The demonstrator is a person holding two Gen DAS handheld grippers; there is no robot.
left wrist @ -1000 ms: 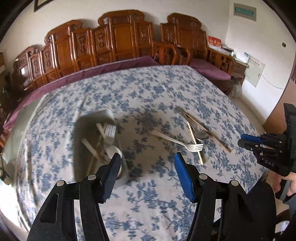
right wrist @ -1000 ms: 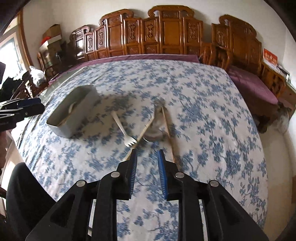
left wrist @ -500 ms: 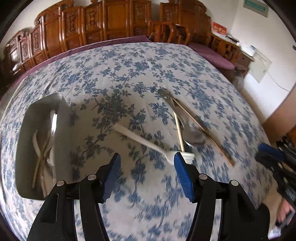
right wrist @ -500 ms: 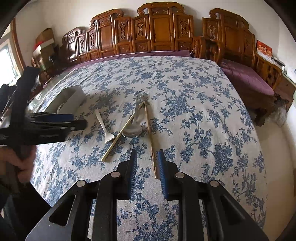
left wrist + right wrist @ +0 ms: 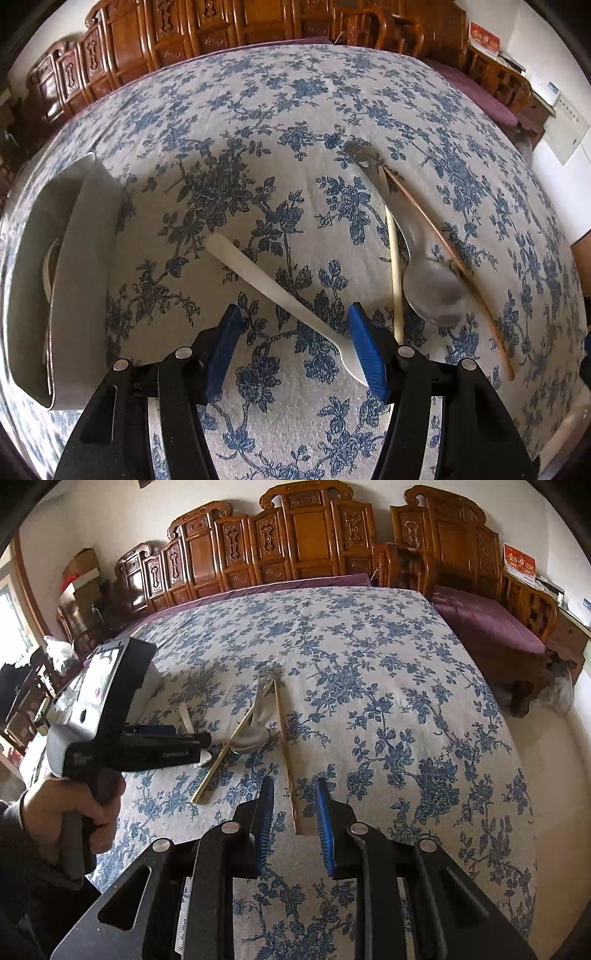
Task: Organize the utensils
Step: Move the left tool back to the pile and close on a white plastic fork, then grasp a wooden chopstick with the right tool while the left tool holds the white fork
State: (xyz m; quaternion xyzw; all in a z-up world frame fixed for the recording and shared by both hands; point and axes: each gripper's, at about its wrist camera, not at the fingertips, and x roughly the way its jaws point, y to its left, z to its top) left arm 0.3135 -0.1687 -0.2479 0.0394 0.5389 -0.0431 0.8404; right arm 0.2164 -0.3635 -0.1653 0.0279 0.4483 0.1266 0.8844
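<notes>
a: left wrist view first; the left gripper (image 5: 295, 325) hangs low over the floral tablecloth (image 5: 280, 110) with its blue pads spread wide and nothing clamped; the white plastic fork (image 5: 280, 291) lies slantwise between them, its head end passing just behind the right-hand pad; whether a pad touches it i cannot tell.

b: and outward from the fork?

a: just right of the fork lies a pale chopstick (image 5: 394, 266), then a metal spoon (image 5: 417, 254) with its bowl toward the camera, then a darker reddish chopstick (image 5: 458, 266) crossing the spoon's edge; well left of the fork sits the grey utensil tray (image 5: 85, 221) with some utensils inside, too blurred to name.

b: right wrist view?

a: the right gripper (image 5: 293, 812) hovers above the cloth with its pads a narrow way apart, holding nothing; the near end of the reddish chopstick (image 5: 284, 746) lies in line with the gap, beneath it; left of that chopstick are the spoon (image 5: 253, 734) and pale chopstick (image 5: 229, 749), and further left the left gripper (image 5: 192, 742), held in a hand (image 5: 70, 808), reaches over the fork (image 5: 186, 718); carved wooden benches (image 5: 295, 546) stand beyond the table.
</notes>
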